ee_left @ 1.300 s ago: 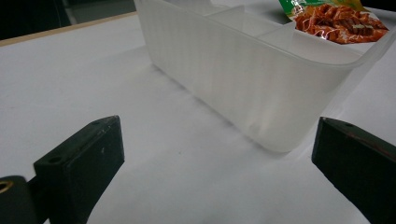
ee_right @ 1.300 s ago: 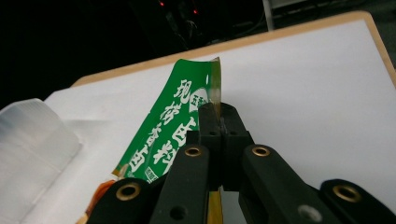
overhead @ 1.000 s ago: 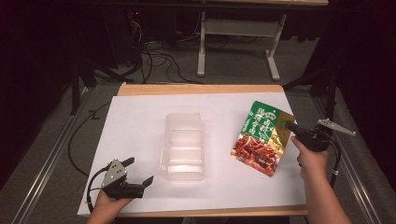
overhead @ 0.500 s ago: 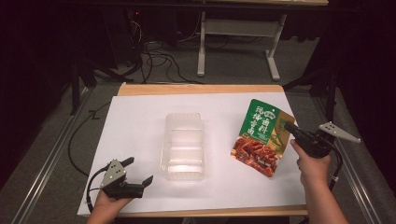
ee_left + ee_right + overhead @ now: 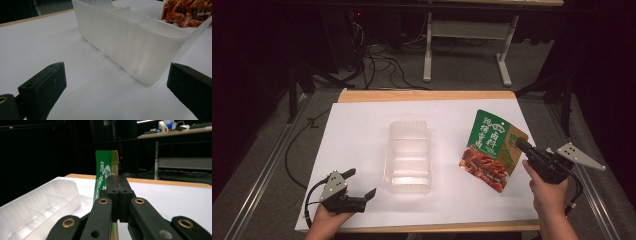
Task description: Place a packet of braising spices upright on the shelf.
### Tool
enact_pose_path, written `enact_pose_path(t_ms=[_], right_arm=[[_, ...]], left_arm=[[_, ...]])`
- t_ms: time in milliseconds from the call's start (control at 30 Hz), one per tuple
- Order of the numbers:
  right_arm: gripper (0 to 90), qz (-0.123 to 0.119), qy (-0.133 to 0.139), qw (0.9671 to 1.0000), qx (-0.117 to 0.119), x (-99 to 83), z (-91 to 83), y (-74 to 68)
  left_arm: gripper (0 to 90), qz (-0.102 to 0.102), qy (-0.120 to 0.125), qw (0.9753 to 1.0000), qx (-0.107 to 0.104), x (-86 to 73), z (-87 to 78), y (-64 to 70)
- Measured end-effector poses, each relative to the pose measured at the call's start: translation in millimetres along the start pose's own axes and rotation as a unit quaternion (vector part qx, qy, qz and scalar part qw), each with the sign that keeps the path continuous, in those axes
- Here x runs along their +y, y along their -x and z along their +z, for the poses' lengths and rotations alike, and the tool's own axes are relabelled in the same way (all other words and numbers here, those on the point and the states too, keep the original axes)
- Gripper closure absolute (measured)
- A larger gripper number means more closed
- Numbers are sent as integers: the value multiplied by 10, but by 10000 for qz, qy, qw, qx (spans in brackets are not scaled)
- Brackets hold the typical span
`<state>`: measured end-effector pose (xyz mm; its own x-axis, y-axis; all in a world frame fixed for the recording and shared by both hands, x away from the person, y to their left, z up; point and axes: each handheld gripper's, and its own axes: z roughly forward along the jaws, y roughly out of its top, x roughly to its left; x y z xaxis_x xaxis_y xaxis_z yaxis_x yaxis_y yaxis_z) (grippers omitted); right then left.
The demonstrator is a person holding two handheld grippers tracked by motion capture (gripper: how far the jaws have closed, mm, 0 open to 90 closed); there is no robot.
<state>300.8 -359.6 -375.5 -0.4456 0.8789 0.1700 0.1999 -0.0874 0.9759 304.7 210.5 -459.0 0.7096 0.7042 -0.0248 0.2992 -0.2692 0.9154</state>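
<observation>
A clear ribbed plastic tray with dividers (image 5: 408, 156) sits mid-table on white paper (image 5: 362, 135). To its right, the right gripper (image 5: 518, 144) is clenched on the edge of a green and red snack pouch (image 5: 491, 149), lifting that side. At near left, the left gripper (image 5: 360, 185) rests with jaws spread, holding nothing
</observation>
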Motion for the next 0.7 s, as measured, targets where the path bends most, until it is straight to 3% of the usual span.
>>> enact_pose_path(t_ms=[333, 700], right_arm=[[900, -252, 105, 9996, 12, -47, -134, -135], [900, -456, 161, 9986, 232, -116, -309, -338]], left_arm=[[29, 23, -16, 10000, -6, -2, 3, 3], [29, 34, -8, 10000, -6, 0, -9, 4]])
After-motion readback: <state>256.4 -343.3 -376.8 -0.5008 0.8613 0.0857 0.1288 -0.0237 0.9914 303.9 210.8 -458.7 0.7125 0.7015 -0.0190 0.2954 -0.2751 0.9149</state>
